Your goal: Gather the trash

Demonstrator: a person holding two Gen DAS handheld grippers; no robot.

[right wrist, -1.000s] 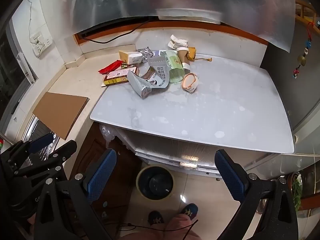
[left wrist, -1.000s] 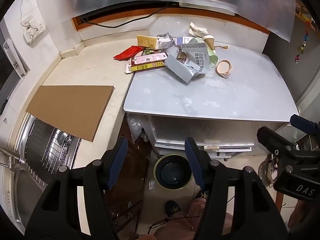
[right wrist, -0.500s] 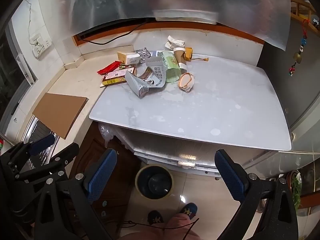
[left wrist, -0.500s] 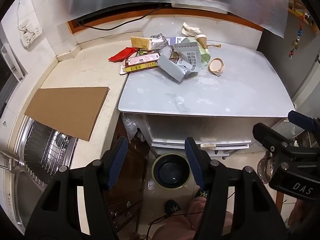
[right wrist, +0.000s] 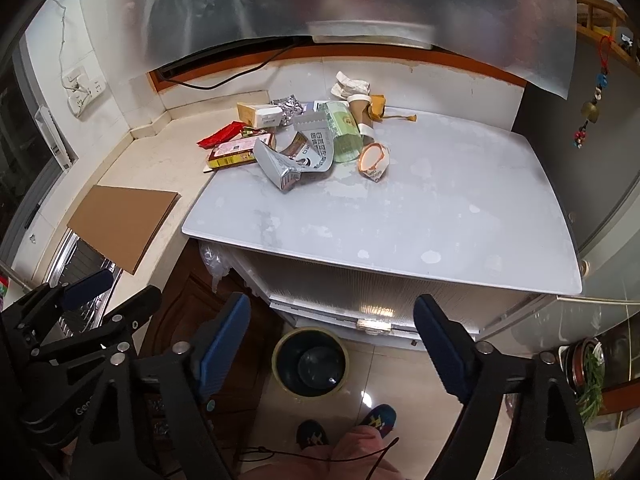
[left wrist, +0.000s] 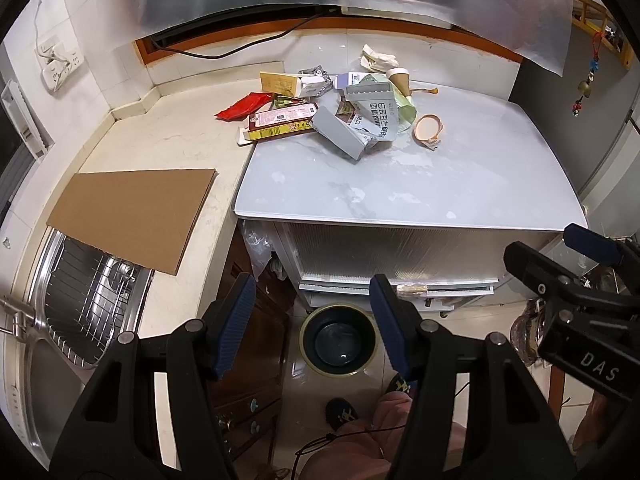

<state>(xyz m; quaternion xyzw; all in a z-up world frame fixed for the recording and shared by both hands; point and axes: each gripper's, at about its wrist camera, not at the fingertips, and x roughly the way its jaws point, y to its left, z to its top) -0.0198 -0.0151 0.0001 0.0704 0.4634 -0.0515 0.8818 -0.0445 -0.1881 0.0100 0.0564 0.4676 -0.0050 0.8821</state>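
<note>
Pale table (left wrist: 400, 184), trash pile (left wrist: 344, 112) at its far left; bin (left wrist: 339, 340) below; left gripper (left wrist: 312, 316) and right gripper (right wrist: 332, 340) both spread, empty.

A cardboard sheet (left wrist: 132, 216) lies on the counter, overhanging the sink rack (left wrist: 86, 300).

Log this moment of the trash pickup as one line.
phase: pre-reach | left tool: open, empty | right tool: open, empty | trash pile: untouched on table | bin: on floor below
</note>
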